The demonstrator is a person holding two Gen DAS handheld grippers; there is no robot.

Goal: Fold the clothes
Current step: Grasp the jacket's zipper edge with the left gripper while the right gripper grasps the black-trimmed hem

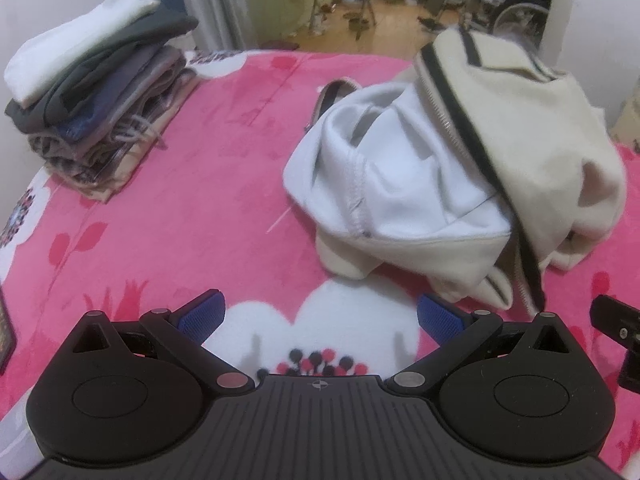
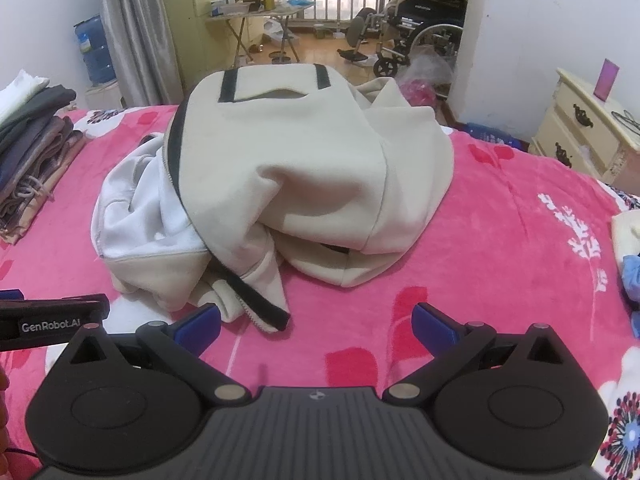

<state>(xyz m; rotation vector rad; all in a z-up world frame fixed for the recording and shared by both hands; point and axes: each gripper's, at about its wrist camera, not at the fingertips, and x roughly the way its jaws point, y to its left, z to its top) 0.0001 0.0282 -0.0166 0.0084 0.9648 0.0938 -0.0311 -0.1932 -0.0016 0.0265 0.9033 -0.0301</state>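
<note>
Done: a stack of folded clothes (image 1: 100, 92) sits left of the jacket.
Left: cream zip jacket (image 2: 304, 184) lies crumpled on the bed (image 2: 500, 240), unfolded.
Jaws: left gripper (image 1: 320, 316) and right gripper (image 2: 316, 324) both spread wide, empty.

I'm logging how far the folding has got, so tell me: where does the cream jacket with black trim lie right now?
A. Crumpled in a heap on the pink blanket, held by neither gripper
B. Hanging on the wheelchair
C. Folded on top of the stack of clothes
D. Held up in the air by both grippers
A: the cream jacket lies bunched on the pink blanket, while the left gripper and right gripper are both open and short of it.
</note>
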